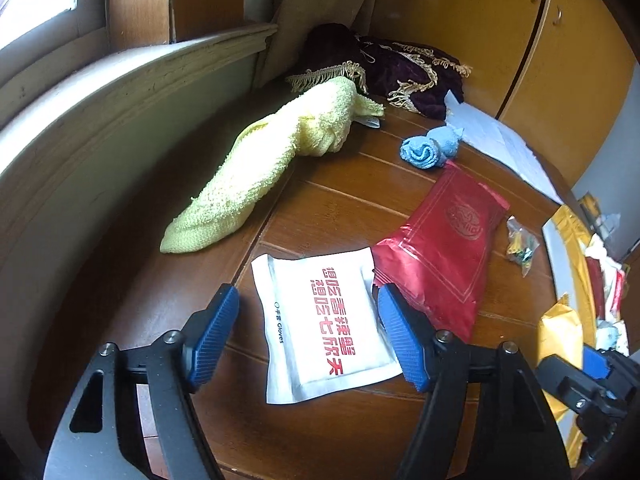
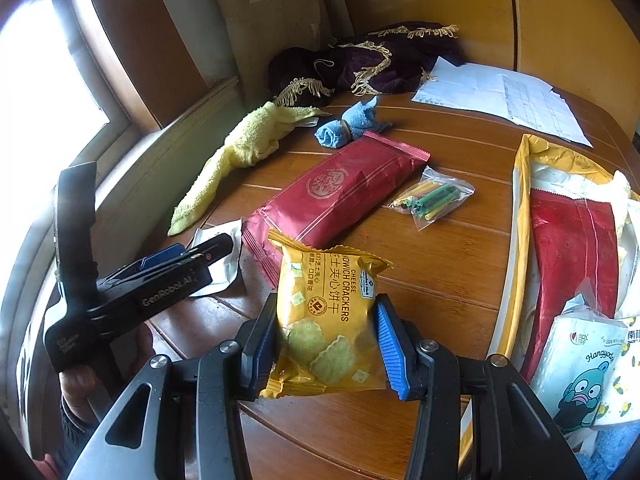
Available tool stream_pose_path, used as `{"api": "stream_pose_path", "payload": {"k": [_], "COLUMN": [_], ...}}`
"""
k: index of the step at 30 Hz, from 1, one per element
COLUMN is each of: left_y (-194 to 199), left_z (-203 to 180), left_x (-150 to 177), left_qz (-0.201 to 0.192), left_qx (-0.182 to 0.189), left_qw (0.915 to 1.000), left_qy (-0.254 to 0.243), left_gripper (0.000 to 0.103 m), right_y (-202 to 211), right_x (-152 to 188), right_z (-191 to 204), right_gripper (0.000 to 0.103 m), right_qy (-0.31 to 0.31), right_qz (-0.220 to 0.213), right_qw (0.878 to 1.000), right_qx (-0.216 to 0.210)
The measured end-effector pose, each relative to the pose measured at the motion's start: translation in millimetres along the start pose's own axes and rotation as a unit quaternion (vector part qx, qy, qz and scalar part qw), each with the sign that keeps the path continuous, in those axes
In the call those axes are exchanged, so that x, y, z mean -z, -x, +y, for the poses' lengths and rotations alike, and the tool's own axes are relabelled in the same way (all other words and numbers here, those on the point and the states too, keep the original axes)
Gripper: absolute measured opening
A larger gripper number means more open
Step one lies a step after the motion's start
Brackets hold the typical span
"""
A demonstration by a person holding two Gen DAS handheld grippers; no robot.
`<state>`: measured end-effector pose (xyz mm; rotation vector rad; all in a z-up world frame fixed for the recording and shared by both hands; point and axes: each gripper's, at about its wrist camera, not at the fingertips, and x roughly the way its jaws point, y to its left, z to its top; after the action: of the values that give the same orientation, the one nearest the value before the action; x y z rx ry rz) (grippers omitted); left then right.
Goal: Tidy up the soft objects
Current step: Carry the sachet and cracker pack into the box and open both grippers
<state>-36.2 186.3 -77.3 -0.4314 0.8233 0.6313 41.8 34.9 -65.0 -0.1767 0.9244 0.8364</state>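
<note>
Wooden tabletop (image 1: 328,208) is strewn with a yellow towel (image 1: 256,164) and a red packet (image 1: 444,248). A white glove packet (image 1: 320,324) lies flat between the left gripper (image 1: 308,340)'s released jaws. A cracker packet (image 2: 326,320) is clenched in the right gripper (image 2: 326,344)'s jaws, lifted above the tabletop.

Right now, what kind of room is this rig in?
Probably a home, not a lab: a wooden table pushed up against a window sill, with yellow cabinet doors behind it. Loose household clutter covers the table, including a yellow towel and a fringed velvet cloth.
</note>
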Motion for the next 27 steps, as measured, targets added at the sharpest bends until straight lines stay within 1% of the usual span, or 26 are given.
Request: {"api": "stream_pose_path", "payload": {"k": [2,3,6,8,10,13,15,18,21,23,27], "left_y": [-2,0,4,8,11,25,37,56,72,81,89], "left_z": [-8,-10,-12,-7,1,10,12,6,-9,-25,-64], "left_x": [5,6,9,9,9,11,10,6,0,-2,-10], "left_qz": [-0.006,-0.008,-0.009,-0.001,0.010,-0.009,-0.024,-0.041,-0.053,-0.060,-0.063], "left_qx": [-0.027,-0.028,-0.033,-0.023,0.013,0.064,0.096,0.132,0.172,0.193,0.232], "left_qw": [0.9992,0.9990,0.9981,0.9985,0.9993,0.9979,0.9949,0.9899,0.9834,0.9794,0.9704], "left_qy": [-0.028,-0.033,-0.052,-0.049,-0.033,0.000,0.018,0.032,0.025,0.010,-0.025], "left_gripper": [0.071,0.064,0.047,0.043,0.042,0.042,0.042,0.042,0.042,0.042,0.042], "right_y": [1,2,0,1,3,5,8,16,31,47,78], "right_x": [0,0,1,1,1,1,1,0,-2,-2,-1], "right_z": [0,0,-1,-1,-3,-6,-9,-14,-22,-30,-52], "right_gripper": [0.047,0.047,0.047,0.047,0.047,0.047,0.047,0.047,0.047,0.047,0.047], "right_qy": [0.002,0.002,0.001,0.000,-0.002,-0.009,-0.015,-0.028,-0.041,-0.050,-0.064], "right_qz": [-0.001,-0.002,0.000,0.000,-0.005,-0.010,-0.017,-0.031,-0.052,-0.073,-0.115], "right_qw": [1.000,1.000,1.000,1.000,1.000,1.000,1.000,0.999,0.998,0.996,0.991], "right_qx": [0.001,0.001,0.001,-0.002,-0.003,-0.003,-0.005,-0.012,-0.017,-0.016,0.005]}}
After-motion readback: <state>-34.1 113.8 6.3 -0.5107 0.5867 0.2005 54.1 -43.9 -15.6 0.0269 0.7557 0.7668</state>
